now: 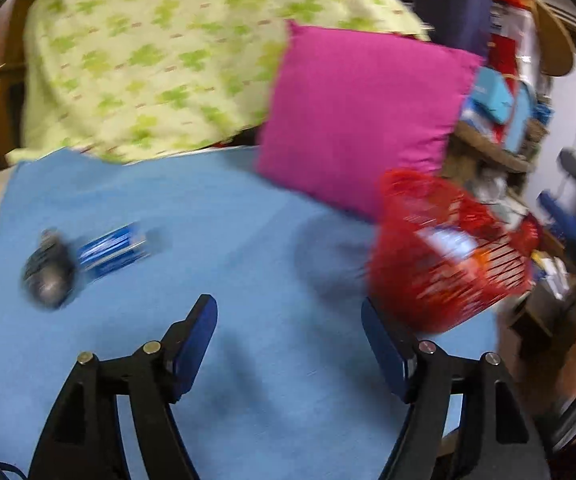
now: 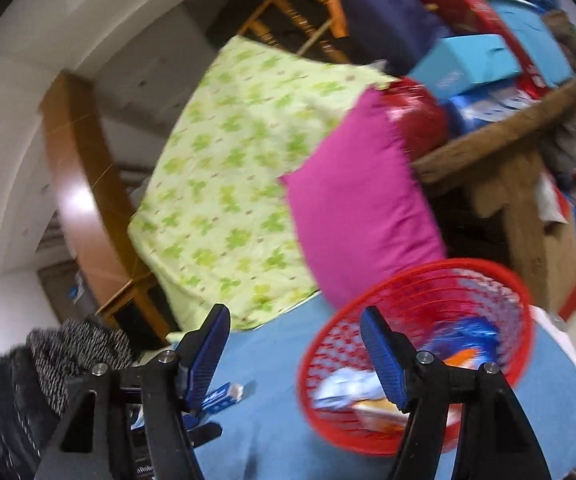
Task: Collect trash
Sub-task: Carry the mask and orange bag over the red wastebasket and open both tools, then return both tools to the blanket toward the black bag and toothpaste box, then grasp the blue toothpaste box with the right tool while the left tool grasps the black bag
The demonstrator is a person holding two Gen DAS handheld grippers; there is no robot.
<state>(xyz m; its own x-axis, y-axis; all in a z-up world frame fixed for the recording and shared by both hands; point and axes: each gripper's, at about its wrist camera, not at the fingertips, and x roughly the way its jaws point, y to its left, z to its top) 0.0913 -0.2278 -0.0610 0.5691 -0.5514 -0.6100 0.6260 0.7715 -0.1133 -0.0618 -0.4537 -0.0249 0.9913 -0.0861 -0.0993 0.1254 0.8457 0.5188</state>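
My left gripper [image 1: 288, 304] stands open over a blue sheet [image 1: 247, 240], nothing between its fingers. To its left on the sheet lie a blue wrapper [image 1: 111, 250] and a dark grey crumpled lump [image 1: 47, 272]. A red mesh basket [image 1: 448, 292] sits to its right, tilted, with wrappers inside. My right gripper [image 2: 292, 328] is open too, close to the basket [image 2: 428, 268], whose rim lies behind its right finger. Blue, white and orange wrappers [image 2: 368, 400] fill the basket. The blue wrapper [image 2: 223, 394] shows beside the right gripper's left finger.
A pink pillow [image 1: 360, 116] leans behind the basket, and a green-patterned blanket [image 1: 159, 60] is heaped at the back. A wooden shelf [image 2: 508, 148] crowded with boxes stands on the right. A hand in a grey knitted glove [image 2: 67, 360] is at the lower left.
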